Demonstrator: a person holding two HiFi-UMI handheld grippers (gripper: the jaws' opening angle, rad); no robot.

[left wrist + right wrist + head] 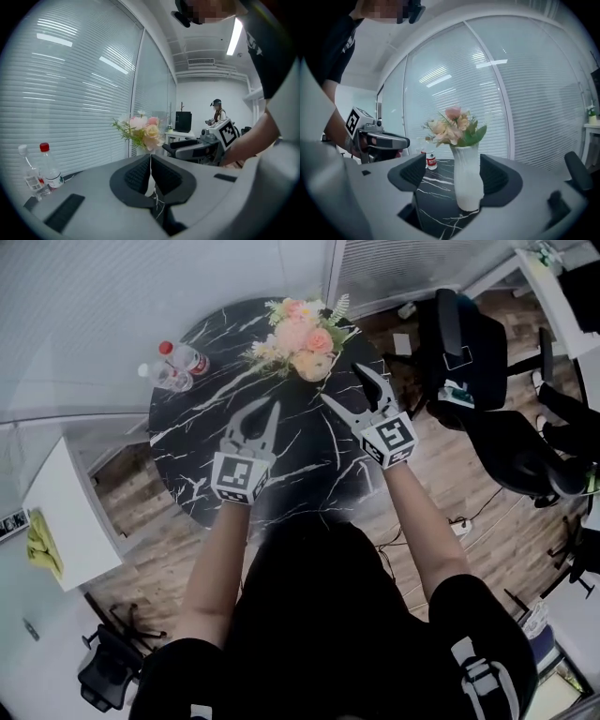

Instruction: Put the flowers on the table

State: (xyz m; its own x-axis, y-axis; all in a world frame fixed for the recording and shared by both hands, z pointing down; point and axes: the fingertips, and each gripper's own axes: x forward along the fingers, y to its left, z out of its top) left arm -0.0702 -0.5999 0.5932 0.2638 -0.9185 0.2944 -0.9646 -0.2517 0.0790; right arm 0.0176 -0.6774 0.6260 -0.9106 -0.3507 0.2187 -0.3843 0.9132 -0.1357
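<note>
**A:** Head view first. What's nearest?

**B:** The person's black top (309, 615). Beyond it, 2 bare forearms reach out to the grey left gripper (262, 418) and the grey right gripper (343, 382), both over the round black marble-patterned counter (202, 474). The bunch of pink and cream flowers (300, 334) in its white ribbed vase (314, 365) stands upright on the counter's far side, just beyond the right gripper. 2 clear plastic bottles (176, 367) sit well apart to the left.

**A:** And the left gripper view?

**B:** Its jaws are pressed together with nothing between them. The flowers are beyond them and clear of them.

**A:** The right gripper view?

**B:** The jaws are spread wide. The vase stands on the counter in the gap, nearer the right-hand pad. I cannot tell whether it touches that pad.

**A:** So how far along is the task?

**B:** I judge the placing done, since the vase rests on the counter unclamped. All that looks left is to draw the right gripper back without nudging the vase over.
</note>
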